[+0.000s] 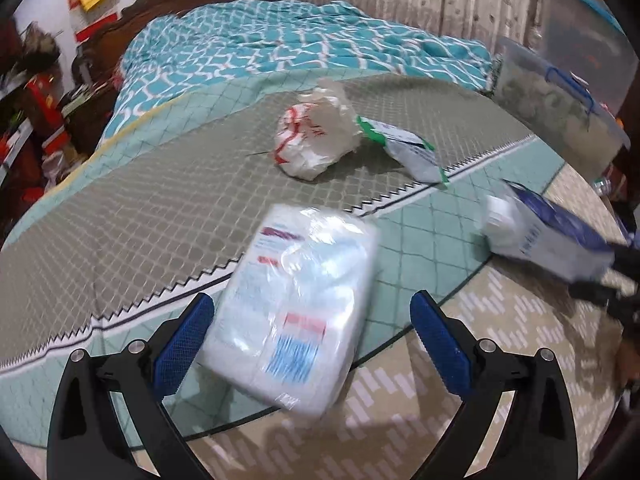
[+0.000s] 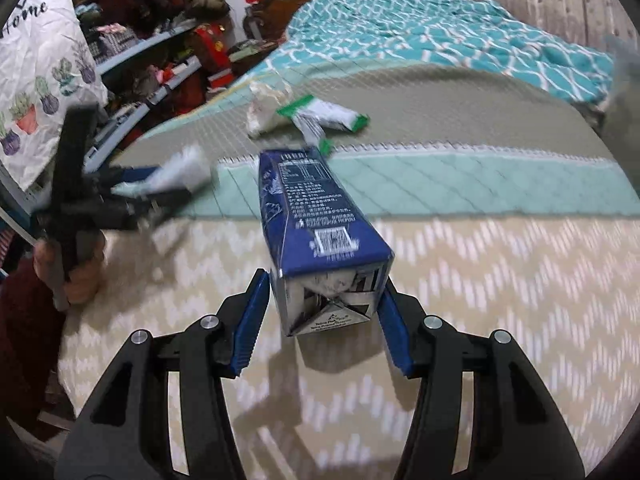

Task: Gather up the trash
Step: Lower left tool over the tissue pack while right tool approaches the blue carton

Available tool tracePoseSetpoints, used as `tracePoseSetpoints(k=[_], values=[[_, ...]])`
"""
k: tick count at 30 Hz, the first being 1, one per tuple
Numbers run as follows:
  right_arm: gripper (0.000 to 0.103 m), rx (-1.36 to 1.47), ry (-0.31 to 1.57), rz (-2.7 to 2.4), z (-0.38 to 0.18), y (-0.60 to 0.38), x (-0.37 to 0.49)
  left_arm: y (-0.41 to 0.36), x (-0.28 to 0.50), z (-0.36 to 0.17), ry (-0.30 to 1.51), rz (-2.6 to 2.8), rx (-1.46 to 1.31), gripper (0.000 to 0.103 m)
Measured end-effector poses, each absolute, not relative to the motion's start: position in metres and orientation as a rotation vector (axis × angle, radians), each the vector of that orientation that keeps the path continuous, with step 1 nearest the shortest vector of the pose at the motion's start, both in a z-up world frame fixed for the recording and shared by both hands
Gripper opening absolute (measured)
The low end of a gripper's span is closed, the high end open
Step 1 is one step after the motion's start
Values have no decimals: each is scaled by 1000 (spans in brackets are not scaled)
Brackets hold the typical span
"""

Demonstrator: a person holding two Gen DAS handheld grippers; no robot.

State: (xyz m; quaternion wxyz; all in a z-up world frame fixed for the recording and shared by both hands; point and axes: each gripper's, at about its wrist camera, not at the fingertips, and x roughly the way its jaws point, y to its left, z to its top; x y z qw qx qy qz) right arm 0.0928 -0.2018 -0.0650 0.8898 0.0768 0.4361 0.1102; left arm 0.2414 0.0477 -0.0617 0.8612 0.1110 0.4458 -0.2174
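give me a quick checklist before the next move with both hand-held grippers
1. Right hand-held gripper pads against blue carton: ok.
2. Left hand-held gripper around white plastic pack: right pad stands clear of it, grip not ok.
3. Trash left on the bed: crumpled white bag and green-edged wrapper remain, not ok.
4. The two grippers apart from each other: ok.
5. Bin or bag to drop trash into: cannot tell, none in view.

Dark blue carton (image 2: pixel 316 216) with white print; teal quilt (image 1: pixel 280 40) at twelve o'clock, white lattice (red-flecked); grey-green diamond-stitched mattress (image 1: pixel 160 184); beige chevron floor (image 2: pixel 480 300).
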Motion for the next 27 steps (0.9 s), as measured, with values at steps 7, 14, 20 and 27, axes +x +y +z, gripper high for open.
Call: tracePoseSetpoints(k=[7, 14, 20, 27], values=[[81, 119, 874, 188, -63, -198, 91, 47, 240, -75, 1002, -296, 258, 94], [83, 83, 856, 200, -59, -181, 106, 42, 228, -73, 955, -213, 301, 92], [83, 57, 888, 189, -71, -168, 115, 43, 228, -70, 943, -188, 303, 88], [78, 131, 895, 169, -74, -180, 116, 41, 230, -69, 937, -177, 308, 87]])
